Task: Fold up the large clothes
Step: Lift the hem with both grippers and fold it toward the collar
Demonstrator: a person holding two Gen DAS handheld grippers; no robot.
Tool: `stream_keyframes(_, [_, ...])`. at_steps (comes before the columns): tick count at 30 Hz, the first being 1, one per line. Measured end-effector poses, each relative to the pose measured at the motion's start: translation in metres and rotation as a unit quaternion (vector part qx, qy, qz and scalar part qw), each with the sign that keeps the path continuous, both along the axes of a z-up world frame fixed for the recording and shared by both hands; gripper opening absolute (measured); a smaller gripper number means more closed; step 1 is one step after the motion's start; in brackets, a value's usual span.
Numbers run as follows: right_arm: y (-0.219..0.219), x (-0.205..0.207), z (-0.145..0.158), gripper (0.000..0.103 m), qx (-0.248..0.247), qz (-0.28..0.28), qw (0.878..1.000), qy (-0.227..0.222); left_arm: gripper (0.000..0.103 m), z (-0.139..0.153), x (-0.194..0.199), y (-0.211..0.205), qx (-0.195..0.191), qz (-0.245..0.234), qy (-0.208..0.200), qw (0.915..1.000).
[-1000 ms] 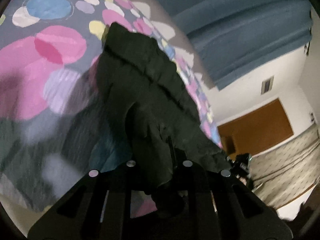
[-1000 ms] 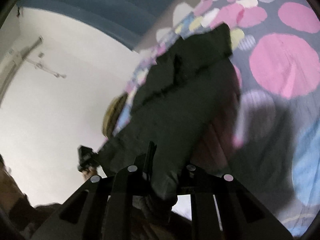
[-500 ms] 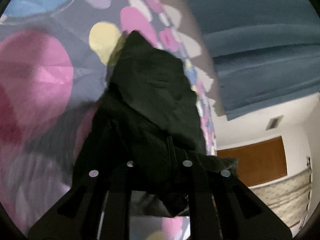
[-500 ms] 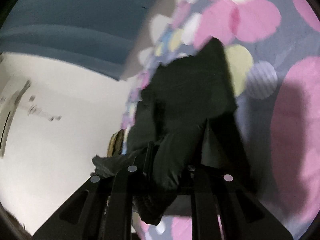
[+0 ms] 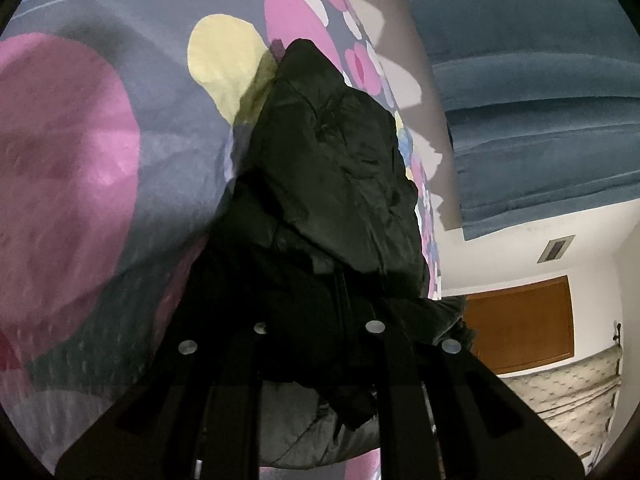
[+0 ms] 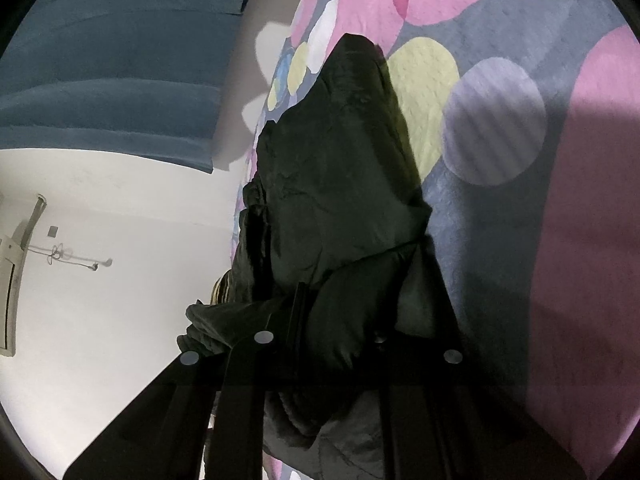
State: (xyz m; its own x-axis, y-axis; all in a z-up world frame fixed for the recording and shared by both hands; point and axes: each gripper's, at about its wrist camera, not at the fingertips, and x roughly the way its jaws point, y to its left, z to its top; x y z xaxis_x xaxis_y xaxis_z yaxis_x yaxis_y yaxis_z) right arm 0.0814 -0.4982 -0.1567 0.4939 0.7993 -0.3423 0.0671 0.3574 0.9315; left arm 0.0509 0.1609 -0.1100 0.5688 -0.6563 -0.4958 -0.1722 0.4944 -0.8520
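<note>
A dark, padded garment (image 5: 328, 168) lies stretched away from me over a rug with big coloured dots (image 5: 80, 140). My left gripper (image 5: 320, 308) is shut on the garment's near edge, with cloth bunched and hanging between the fingers. In the right wrist view the same garment (image 6: 344, 168) runs to a point on the rug (image 6: 520, 240). My right gripper (image 6: 324, 320) pinches another part of the near edge, its jaws closing a little tighter on the cloth. The garment covers both pairs of fingertips.
A blue upholstered surface (image 5: 520, 100) borders the rug's far side and shows again in the right wrist view (image 6: 100, 80). A brown wooden door (image 5: 520, 320) and a patterned floor lie to the right. A white wall (image 6: 100, 280) fills the left of the right wrist view.
Both grippers came down and closer to the rug with the garment held. The garment's far part now lies flatter on the rug. Both views rolled slightly.
</note>
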Motion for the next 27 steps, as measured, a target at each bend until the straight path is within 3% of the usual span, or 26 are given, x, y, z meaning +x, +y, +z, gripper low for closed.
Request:
stream_keyframes(17, [-0.003, 0.003, -0.008, 0.012, 0.03, -0.005, 0.999, -0.017, 0.013, 0.007, 0.001, -0.005, 0.015, -0.004, 0.006, 0.9999])
stream_keyframes(27, [-0.005, 0.004, -0.001, 0.019, 0.036, 0.003, 0.999, -0.018, 0.022, 0.022, -0.011, 0.0, 0.005, -0.011, -0.01, 0.9999])
